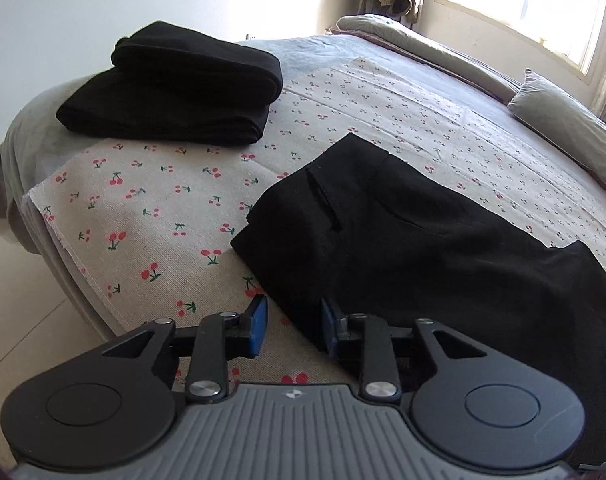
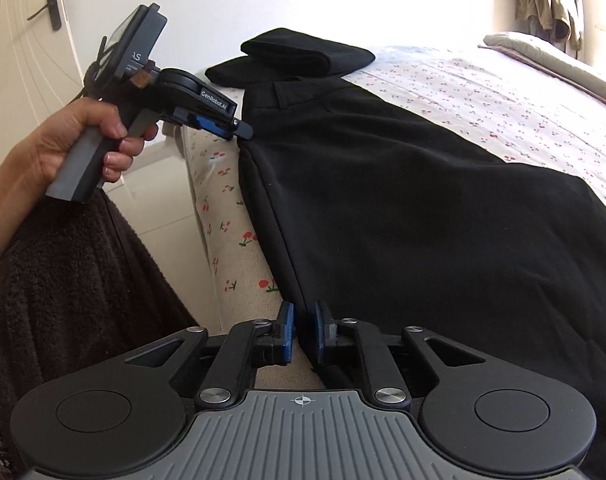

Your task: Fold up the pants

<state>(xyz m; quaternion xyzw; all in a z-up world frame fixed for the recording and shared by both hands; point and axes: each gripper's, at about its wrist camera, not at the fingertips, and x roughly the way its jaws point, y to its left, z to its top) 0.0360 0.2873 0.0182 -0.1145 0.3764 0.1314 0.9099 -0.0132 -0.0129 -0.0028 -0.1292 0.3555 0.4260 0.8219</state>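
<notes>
The cherry-print bedspread [image 1: 163,216] fills the frame's middle, with black pants [image 2: 403,208] lying flat across its centre and right. At lower centre, the left gripper [image 1: 294,326] gapes wide around the pants' near edge, gripping nothing, while the right gripper [image 2: 301,332] stands narrowly parted at that edge.

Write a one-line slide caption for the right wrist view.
Both grippers at the near edge of black pants on a cherry-print bed.

Bright window [image 1: 531,4] glare, fisheye-bent edges, sharp focus
</notes>
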